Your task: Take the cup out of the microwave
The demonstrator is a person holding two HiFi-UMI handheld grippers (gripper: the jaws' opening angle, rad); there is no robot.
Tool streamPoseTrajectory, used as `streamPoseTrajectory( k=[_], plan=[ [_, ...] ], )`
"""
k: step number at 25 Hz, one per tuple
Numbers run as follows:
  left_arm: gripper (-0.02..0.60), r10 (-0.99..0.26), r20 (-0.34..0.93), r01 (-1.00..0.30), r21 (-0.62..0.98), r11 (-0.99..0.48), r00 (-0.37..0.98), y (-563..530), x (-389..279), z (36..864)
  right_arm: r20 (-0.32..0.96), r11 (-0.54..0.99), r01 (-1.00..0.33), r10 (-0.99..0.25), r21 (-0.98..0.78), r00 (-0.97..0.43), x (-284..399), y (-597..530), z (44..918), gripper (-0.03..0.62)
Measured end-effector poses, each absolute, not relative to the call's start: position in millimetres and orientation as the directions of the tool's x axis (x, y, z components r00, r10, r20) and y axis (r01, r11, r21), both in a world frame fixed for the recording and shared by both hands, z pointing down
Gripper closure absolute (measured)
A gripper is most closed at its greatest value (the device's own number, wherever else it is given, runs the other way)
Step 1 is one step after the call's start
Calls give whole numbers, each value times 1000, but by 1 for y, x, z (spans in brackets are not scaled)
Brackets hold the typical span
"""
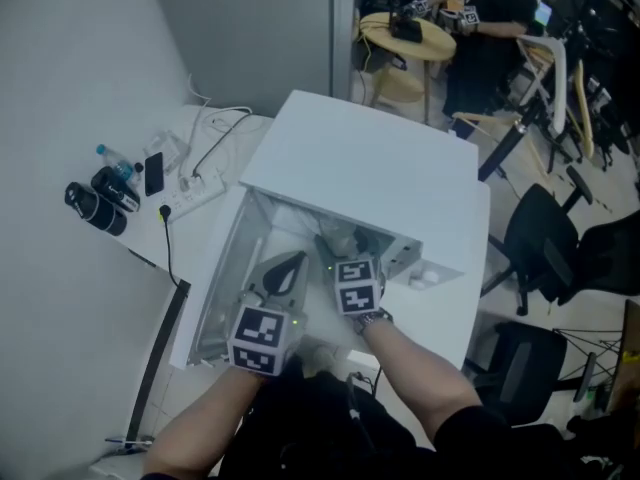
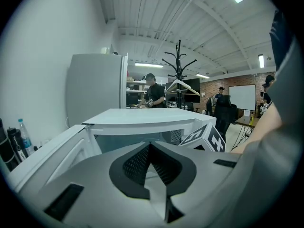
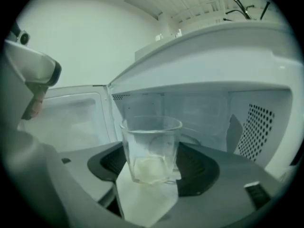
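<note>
Jaws of the right gripper stand wide and grip the clear glass cup, a dark pad against each side of it, low on the wall. That hold probably keeps the cup upright and its rim free. It sits centre frame in the right gripper view, at the mouth of the open microwave, with the cavity's back wall and perforated side wall behind it. Whether its base is off the cavity floor cannot be told. The left gripper has its jaws closed tip to tip on nothing. In the head view it sits at lower centre-left, just beside the right one and in front of the door side of the opening. It seems to be kept idle there so the single-handed grip has room. The door is swung fully out to the left of the frame, which leaves the right gripper a straight path back toward the person. Removal looks under way but unfinished, since the cup is not yet clear of the microwave's front edge. Farther off, at the head view's upper left, the bench carries a power strip and a small bottle, well apart from the work. Beyond, at the top of the frame, a seated person and office chairs fill the room.
</note>
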State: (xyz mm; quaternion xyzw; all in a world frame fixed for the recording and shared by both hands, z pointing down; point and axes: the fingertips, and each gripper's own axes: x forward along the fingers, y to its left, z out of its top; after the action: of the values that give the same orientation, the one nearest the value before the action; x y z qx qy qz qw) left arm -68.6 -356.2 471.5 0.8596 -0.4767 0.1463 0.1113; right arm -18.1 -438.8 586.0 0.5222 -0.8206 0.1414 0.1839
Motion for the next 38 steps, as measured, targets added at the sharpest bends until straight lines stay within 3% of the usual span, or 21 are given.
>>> streamPoseTrajectory(
  k=[12,38],
  plan=[
    [586,-819,317,-868,28,-497,479,-318,-80,452,403,451,-892,-809,-38,-427,-25,-396,554,247],
    [586,-778,230,-803,27,-595,584,-188,-112,422,302,344,-938,-890,-48,-342,-25,-257,470,249]
  ],
)
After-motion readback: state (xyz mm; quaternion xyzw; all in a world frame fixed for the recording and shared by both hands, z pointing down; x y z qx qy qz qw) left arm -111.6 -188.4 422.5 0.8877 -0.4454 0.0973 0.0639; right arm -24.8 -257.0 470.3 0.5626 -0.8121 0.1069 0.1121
